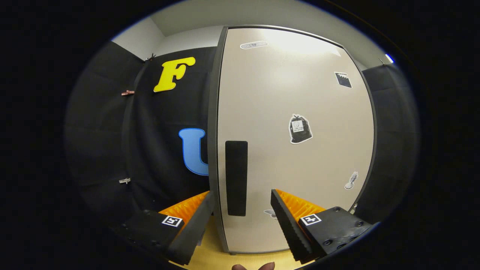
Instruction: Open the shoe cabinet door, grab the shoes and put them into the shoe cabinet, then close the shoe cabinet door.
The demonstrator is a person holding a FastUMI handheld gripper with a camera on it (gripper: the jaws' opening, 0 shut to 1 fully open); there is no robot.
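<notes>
Facing the shoe cabinet door (pixel 296 150), the claw (pixel 242 210) is held wide open with nothing between its fingers. The door is seen as a pale tall panel with a dark frame along its left edge, and a dark upright handle (pixel 236 178) is set near that edge. The handle lies just ahead of the claw, in the gap between the two fingers, a little nearer to the left finger (pixel 195 225) than to the right finger (pixel 287 221); no finger is touching it, as far as can be told. Whether the door is fully shut or slightly swung out cannot be decided with certainty, since no inside of the cabinet is seen.

A few small stickers (pixel 300 129) are stuck on the door face. The cabinet stands on a light wooden floor (pixel 210 251), beside its foot.

It is judged that the task is at its very beginning: the door is not yet pulled open, and the handle is not yet gripped. What is left is nearly everything: the handle must be taken, the door opened, the shoes picked up and placed inside, and the door closed again.
</notes>
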